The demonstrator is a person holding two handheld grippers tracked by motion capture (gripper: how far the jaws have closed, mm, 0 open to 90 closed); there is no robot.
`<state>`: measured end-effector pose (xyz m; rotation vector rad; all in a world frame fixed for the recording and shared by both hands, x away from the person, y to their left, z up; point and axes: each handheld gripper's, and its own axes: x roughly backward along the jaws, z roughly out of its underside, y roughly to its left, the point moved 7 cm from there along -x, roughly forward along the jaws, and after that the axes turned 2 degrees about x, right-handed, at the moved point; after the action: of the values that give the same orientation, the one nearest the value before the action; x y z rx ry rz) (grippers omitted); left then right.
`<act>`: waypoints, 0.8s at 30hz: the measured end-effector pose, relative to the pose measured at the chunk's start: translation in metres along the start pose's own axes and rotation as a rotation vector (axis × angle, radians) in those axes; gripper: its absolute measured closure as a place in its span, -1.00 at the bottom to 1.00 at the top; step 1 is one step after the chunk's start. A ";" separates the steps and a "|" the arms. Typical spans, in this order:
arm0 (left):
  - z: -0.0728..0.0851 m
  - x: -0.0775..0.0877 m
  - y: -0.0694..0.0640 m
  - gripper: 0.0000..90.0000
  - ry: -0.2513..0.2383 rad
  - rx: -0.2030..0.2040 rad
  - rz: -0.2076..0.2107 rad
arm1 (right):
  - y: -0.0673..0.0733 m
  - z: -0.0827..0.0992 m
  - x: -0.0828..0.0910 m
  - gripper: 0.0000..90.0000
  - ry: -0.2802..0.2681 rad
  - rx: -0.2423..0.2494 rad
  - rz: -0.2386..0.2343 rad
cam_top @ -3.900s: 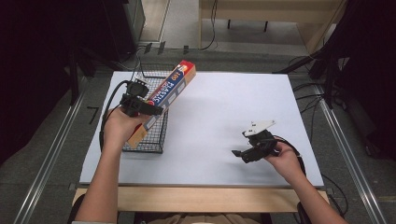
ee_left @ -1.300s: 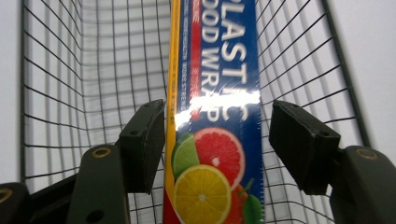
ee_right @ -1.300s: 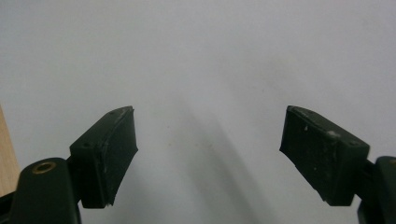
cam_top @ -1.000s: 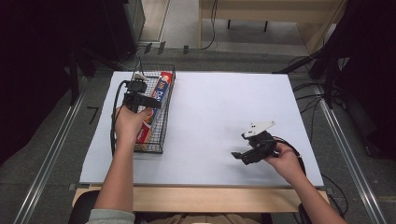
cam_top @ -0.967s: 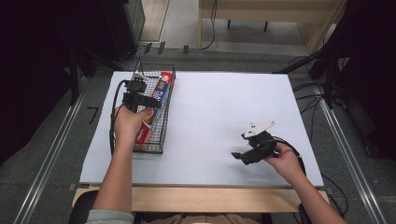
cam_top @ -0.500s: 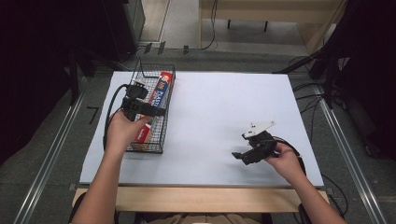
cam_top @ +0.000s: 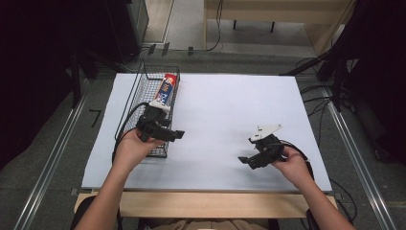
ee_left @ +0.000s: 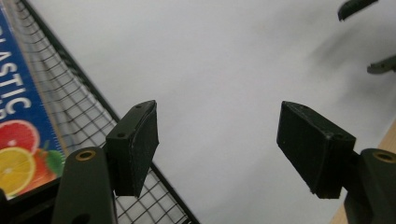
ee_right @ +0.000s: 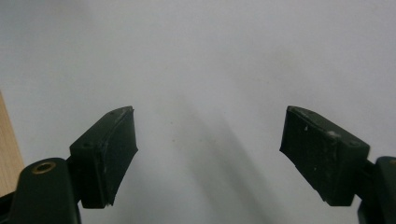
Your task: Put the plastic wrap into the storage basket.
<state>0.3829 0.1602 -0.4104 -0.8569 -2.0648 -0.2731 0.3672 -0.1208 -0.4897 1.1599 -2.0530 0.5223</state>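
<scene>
Plastic-wrap box (cam_top: pixel 165 89) lies lengthwise in wire basket (cam_top: pixel 143 93) at table's far left. Long, light cardboard, likely stiff but crushable; best gripped across narrow mid-section, judging by shape. Left gripper (cam_top: pixel 178 135), jaws apart w/ nothing between, having just been opening then closing a bit, hovers by basket's near end. Right gripper (cam_top: pixel 242 160) also gapes empty over white sheet (cam_top: pixel 225 110). Dark room, cables beyond.

"ASTIC" in white letters, on blue box (ee_left: pixel 21 116)
</scene>
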 end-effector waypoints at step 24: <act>0.026 -0.039 -0.058 -0.34 0.006 -0.149 0.107 | -0.002 0.005 0.002 -0.58 0.009 0.008 0.006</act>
<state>0.3435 0.1112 -0.4506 -1.0515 -2.0040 -0.3743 0.3662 -0.1255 -0.4915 1.1540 -2.0495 0.5377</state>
